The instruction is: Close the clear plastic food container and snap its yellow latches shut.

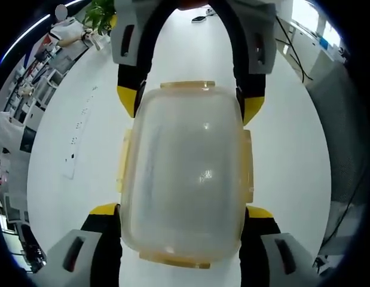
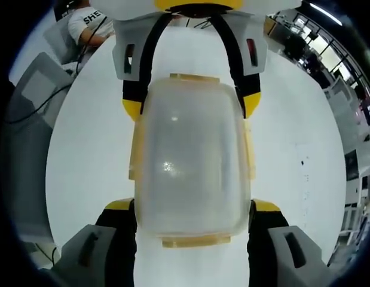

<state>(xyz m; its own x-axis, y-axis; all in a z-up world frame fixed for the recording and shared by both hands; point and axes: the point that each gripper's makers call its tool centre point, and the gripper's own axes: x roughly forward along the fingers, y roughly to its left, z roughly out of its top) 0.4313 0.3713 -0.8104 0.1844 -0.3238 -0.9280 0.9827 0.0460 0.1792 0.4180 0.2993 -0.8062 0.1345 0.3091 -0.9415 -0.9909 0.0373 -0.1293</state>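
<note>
container (image 1: pixel 185 179) on white table (image 1: pixel 292 155) | both grippers' fingers (image 1: pixel 104 210) wide, flanking its ends

container (image 1: pixel 186 179) | clear, lid on | 4 yellow latches (image 1: pixel 186 85) | on white table

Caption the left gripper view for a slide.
Both grippers' jaws flank a clear plastic food container with yellow latches on a white table.

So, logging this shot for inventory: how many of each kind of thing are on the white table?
Clear container: 1
Yellow latches: 4
Grippers: 2, left and right
Total: 7
</note>
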